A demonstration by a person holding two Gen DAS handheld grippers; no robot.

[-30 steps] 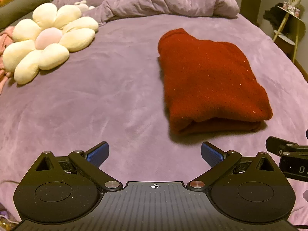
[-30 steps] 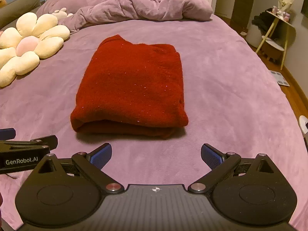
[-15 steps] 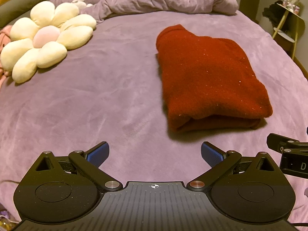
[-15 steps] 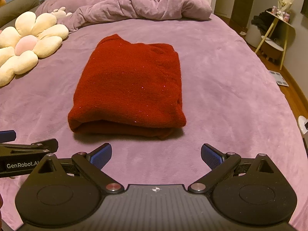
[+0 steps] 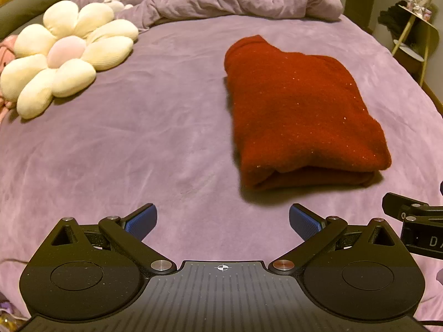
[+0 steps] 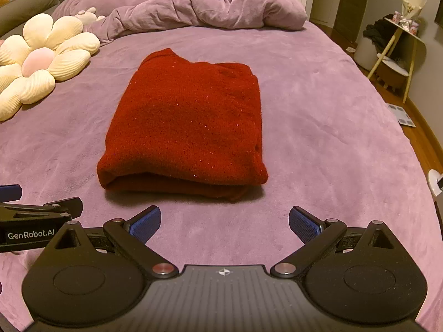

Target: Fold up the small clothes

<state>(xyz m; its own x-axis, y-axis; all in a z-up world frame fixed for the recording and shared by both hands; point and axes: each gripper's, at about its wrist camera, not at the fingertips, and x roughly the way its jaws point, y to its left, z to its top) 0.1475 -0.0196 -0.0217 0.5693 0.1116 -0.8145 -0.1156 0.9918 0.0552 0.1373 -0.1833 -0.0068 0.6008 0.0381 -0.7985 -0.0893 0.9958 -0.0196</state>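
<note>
On the purple bed [image 6: 318, 127] lies one folded red garment [image 6: 185, 127], beside one flower cushion [image 6: 41, 63]. Two tools, left tool [image 5: 221, 221] and right tool [image 6: 224, 221], hover near it, fingers apart, empty.

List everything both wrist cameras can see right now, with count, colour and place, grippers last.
Folded garment: one, dark red, lying mid-bed, folded edge toward the grippers.
Bed cover: one, purple, under everything.
Duvet: one, purple, bunched at the far end of the bed.
Flower cushion: one, cream petals with a pink centre, on the bed's left side.
Small plush toy: one, pale pink, beyond the cushion; details too small to tell.
Side table: one, pale legs, on the floor right of the bed, small items on top.
Left gripper: one, black with blue pads, open, above the cover short of the garment.
Right gripper: one, same colours, open, just before the garment's near edge.
</note>
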